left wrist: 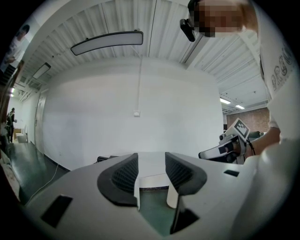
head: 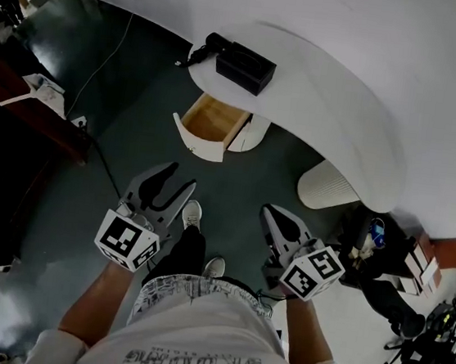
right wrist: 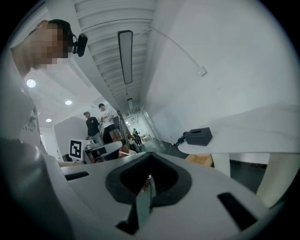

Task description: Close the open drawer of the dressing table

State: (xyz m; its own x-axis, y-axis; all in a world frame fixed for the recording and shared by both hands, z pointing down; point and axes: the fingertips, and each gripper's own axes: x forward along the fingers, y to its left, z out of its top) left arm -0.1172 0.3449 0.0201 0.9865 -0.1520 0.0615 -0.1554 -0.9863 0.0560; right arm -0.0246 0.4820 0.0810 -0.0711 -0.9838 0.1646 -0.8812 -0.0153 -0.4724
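The white curved dressing table [head: 338, 92] stands against the wall ahead. Its drawer [head: 211, 121] is pulled out, with a wooden inside and a white rounded front. Both grippers hang well short of it, at waist height. My left gripper [head: 179, 176] is open with nothing between its jaws; in the left gripper view the left gripper [left wrist: 151, 169] frames the table top and the drawer front [left wrist: 152, 180]. My right gripper [head: 269, 213] is shut on nothing; in the right gripper view the right gripper [right wrist: 149, 178] points left of the drawer [right wrist: 201, 160].
A black box [head: 245, 66] with a cable sits on the table top above the drawer. A white ribbed stool [head: 326, 187] stands right of the drawer. A dark bench [head: 42, 117] is at the left and clutter [head: 414, 274] at the right. Two people [right wrist: 101, 124] stand far off.
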